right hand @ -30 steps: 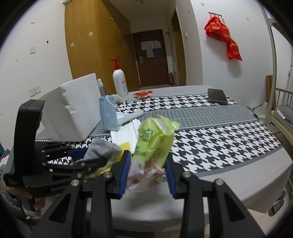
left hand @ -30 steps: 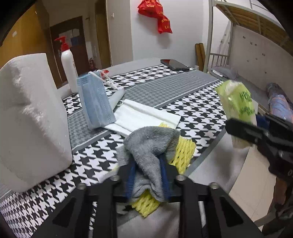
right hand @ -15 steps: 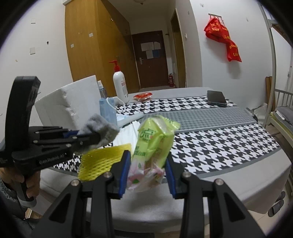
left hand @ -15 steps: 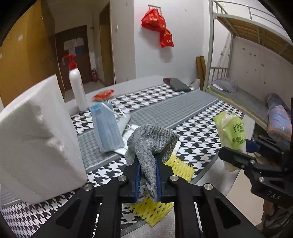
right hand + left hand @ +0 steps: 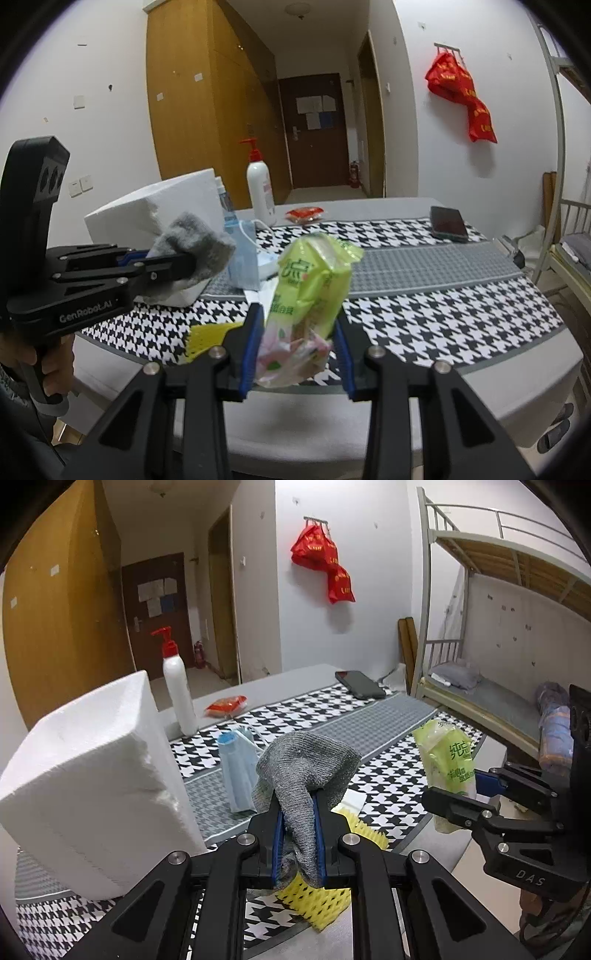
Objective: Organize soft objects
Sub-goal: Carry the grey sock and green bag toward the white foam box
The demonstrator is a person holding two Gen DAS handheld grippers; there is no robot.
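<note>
Grey sock (image 5: 306,771) is clamped in the left tongs (image 5: 298,843), lifted above the bench (image 5: 388,716) and yellow foam net (image 5: 317,901). Green tissue pack (image 5: 314,280) is pinched in the right tongs (image 5: 297,354). Both are judged light and compressible; mid-body grips suit them.

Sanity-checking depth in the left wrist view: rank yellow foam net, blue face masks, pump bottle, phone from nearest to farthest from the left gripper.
1. Yellow foam net, directly beneath the left gripper.
2. Blue face masks, ahead-left.
3. Pump bottle, farther back on the left.
4. Phone, far right end.
</note>
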